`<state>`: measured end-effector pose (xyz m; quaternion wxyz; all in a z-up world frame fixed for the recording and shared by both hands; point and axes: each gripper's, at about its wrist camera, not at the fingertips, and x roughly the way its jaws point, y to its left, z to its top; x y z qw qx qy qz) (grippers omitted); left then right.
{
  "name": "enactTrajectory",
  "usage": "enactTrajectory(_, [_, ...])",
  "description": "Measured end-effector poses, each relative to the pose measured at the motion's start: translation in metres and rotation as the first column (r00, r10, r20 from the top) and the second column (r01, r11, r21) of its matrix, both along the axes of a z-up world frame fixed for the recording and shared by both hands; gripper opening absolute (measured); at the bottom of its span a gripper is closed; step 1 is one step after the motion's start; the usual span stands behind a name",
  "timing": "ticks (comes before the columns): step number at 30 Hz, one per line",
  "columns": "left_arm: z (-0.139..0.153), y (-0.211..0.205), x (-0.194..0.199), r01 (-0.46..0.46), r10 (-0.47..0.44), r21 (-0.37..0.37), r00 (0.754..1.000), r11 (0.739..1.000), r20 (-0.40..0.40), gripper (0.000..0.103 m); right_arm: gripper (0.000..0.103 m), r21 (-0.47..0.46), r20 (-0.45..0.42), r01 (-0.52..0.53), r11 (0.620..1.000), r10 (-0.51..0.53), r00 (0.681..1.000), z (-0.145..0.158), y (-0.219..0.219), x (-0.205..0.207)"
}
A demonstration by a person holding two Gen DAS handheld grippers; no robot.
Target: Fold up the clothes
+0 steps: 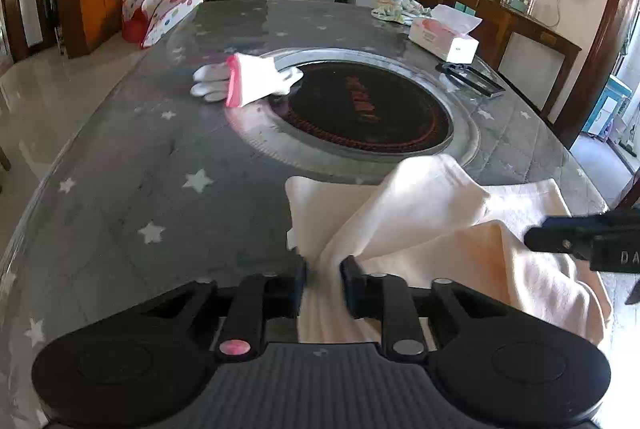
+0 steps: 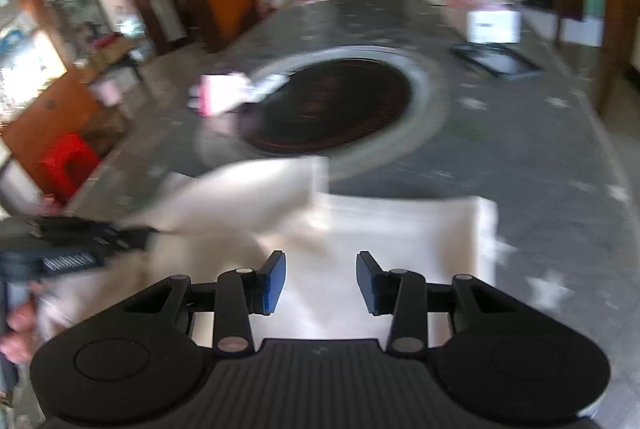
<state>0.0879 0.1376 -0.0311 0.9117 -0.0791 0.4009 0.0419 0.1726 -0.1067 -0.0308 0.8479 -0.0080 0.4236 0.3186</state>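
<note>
The cream cloth (image 1: 432, 213) lies on the worktop (image 1: 160, 157), only partly folded. A bunched fold is gripped in the left gripper (image 1: 322, 279); the right gripper (image 2: 321, 279) is held above it, jaws apart, empty. Flattening and further folds remain.

- left gripper (image 1: 323, 271): angled down toward the desk (image 1: 140, 169), fingers (image 1: 298, 283) pinched on a bunched fold of the cream cloth (image 1: 400, 213), which runs up between them from below.
- right gripper (image 2: 321, 275): angled down over the flat part of the cloth, fingers (image 2: 276, 281) parted with a clear gap, nothing between them.
- seen from the left wrist, the right gripper sits at the right edge, just beside the cloth's raised fold.
- right wrist view is motion-blurred.
</note>
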Motion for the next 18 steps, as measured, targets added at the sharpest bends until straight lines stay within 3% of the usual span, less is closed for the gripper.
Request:
enactTrajectory(2, [0.004, 0.003, -0.004, -0.002, 0.002, -0.006, 1.000, 1.000, 0.008, 0.035, 0.047, 0.012, -0.033, -0.058, 0.998, 0.058, 0.998, -0.001, 0.017, 0.000])
enactTrajectory(4, [0.010, 0.004, -0.007, -0.001, 0.001, 0.000, 1.000, 1.000, 0.021, 0.040, 0.047, -0.014, -0.046, -0.099, 0.995, 0.098, 0.994, -0.005, 0.034, -0.002])
enactTrajectory(6, [0.017, 0.001, -0.008, 0.009, -0.010, 0.013, 0.999, 1.000, 0.038, 0.044, 0.041, -0.078, -0.016, -0.106, 0.991, 0.105, 0.994, -0.010, 0.044, -0.007])
enactTrajectory(7, [0.020, -0.001, -0.007, 0.018, -0.019, 0.021, 0.999, 1.000, 0.045, 0.045, 0.035, -0.095, 0.001, -0.116, 0.989, 0.117, 0.993, -0.011, 0.045, -0.012])
enactTrajectory(8, [0.023, -0.004, -0.004, 0.032, -0.033, 0.029, 0.998, 0.999, 0.049, 0.047, 0.018, -0.112, 0.017, -0.126, 0.986, 0.129, 0.991, -0.012, 0.046, -0.017])
enactTrajectory(10, [0.026, -0.011, 0.002, 0.056, -0.059, 0.047, 0.997, 0.997, 0.055, 0.055, 0.009, -0.125, 0.041, -0.134, 0.983, 0.140, 0.989, -0.010, 0.044, -0.026])
enactTrajectory(13, [0.025, -0.022, 0.020, 0.086, -0.089, 0.071, 0.995, 0.994, 0.043, 0.061, 0.007, -0.126, 0.083, -0.125, 0.984, 0.136, 0.987, 0.002, 0.033, -0.039])
enactTrajectory(18, [0.012, -0.041, 0.049, 0.155, -0.155, 0.087, 0.988, 0.984, -0.011, 0.059, 0.007, -0.113, 0.145, -0.075, 0.991, 0.091, 0.985, 0.024, 0.008, -0.058])
